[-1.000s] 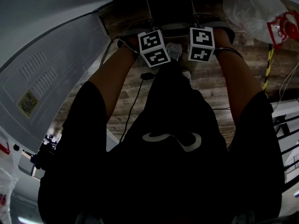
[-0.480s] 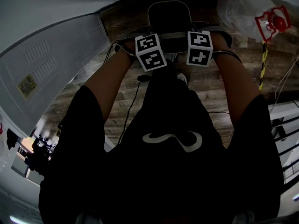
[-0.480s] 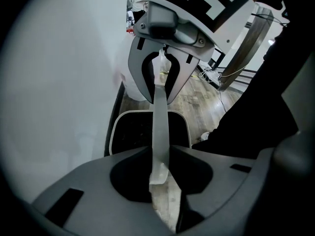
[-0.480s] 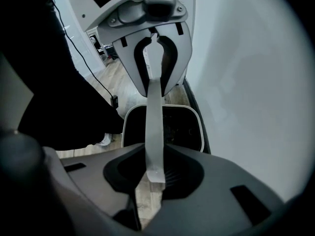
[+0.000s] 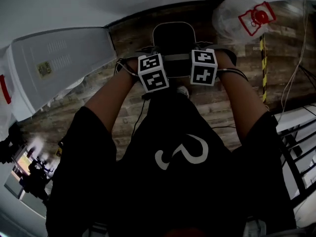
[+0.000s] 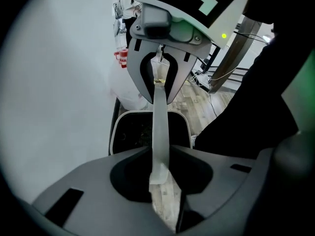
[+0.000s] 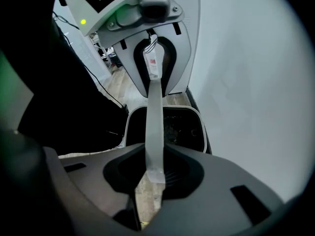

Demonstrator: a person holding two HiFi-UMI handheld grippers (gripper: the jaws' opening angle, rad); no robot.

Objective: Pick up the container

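Container (image 5: 172, 37): dark rounded-rectangle tub with a pale rim, directly beneath both grippers and ahead of your feet, over the wood-plank floor (image 5: 118, 102); no view settles whether its base is clear of the planks.

Handle (image 6: 160, 127): flat, smooth, pale-grey band spanning the tub's mouth.

Left gripper (image 6: 165, 181): its own view shows the matt grey fingers (image 6: 98, 195) pinched on one end of the band.

Right gripper (image 7: 155, 173): its own view shows the same pinch on the other end; each gripper view faces the opposite gripper's white shell.

Head view only: your two marker cubes (image 5: 153, 72) side by side with the band between them; your forearms (image 5: 111, 95); a white vented panel (image 5: 59, 58) at the left; a crinkled clear plastic bag (image 5: 237, 19) with red print; a yellow-and-black striped strip (image 5: 262, 68).

Gripper views only: the closed fingertips themselves; the tub's dark interior framed by its rim.
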